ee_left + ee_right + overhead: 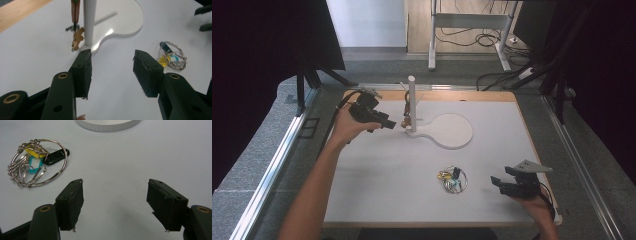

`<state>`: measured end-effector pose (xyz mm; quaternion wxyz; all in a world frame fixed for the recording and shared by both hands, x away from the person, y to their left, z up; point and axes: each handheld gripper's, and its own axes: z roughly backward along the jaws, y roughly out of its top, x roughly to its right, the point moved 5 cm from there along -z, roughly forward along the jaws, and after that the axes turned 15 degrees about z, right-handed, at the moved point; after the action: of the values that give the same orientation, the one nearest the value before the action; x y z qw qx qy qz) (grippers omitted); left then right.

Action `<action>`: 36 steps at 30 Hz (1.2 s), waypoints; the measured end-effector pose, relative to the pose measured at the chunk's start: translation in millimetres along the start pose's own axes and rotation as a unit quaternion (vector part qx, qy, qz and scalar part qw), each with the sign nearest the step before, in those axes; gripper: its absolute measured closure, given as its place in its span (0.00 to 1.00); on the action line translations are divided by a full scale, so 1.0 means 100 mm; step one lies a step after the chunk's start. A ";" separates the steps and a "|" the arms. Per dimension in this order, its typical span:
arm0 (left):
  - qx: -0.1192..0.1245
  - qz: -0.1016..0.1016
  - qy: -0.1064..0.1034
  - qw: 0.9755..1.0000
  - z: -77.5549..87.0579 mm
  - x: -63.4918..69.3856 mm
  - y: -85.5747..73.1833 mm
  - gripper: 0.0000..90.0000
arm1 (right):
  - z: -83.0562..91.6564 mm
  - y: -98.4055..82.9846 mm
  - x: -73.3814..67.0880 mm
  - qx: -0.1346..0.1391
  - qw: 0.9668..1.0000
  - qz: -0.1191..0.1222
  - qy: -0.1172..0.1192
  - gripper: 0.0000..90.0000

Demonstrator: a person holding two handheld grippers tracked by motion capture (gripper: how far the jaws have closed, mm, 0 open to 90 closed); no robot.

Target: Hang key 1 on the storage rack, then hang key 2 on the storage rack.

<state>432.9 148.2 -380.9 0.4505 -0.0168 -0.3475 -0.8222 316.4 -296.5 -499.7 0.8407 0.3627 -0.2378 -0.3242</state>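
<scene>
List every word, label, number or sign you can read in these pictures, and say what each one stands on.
No readable text anywhere.
The black plastic key fob on the big metal key ring: surface plain or too blurred to tell.
The yellow tag and turquoise tag on that ring: too small to read.
The small brown figure-shaped charm hanging by the white upright post: no lettering visible.

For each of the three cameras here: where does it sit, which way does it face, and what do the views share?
High view: above the table's near side, looking forward and down; both forearms, left gripper, right gripper.
Left gripper view: rides that gripper, facing the white post stand with its hanging wooden charm; open black jaws.
Right gripper view: low over the white tabletop, facing the ring of metal keys; open jaws.
Shared: the keys appear in all three.
</scene>
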 end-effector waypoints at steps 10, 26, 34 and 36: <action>0.013 0.017 0.006 1.000 -0.04 0.02 -0.59 0.53 | -0.05 0.02 -0.04 -0.006 1.000 0.009 0.004 0.33; -0.006 -0.005 0.028 1.000 -0.06 0.08 -1.08 0.50 | 0.03 0.15 0.01 0.005 1.000 0.012 0.005 0.33; -0.019 -0.016 0.021 0.999 -0.14 0.07 -1.07 0.49 | 0.06 0.38 0.05 -0.009 0.999 0.034 0.010 0.35; -0.018 -0.019 0.025 0.999 -0.17 0.07 -1.08 0.49 | 0.05 0.47 0.03 -0.012 0.999 0.042 0.019 0.38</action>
<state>351.9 171.5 -451.4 0.4434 0.0022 -0.3215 -0.8367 332.5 -276.6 -460.0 0.8621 0.3488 -0.2327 -0.2844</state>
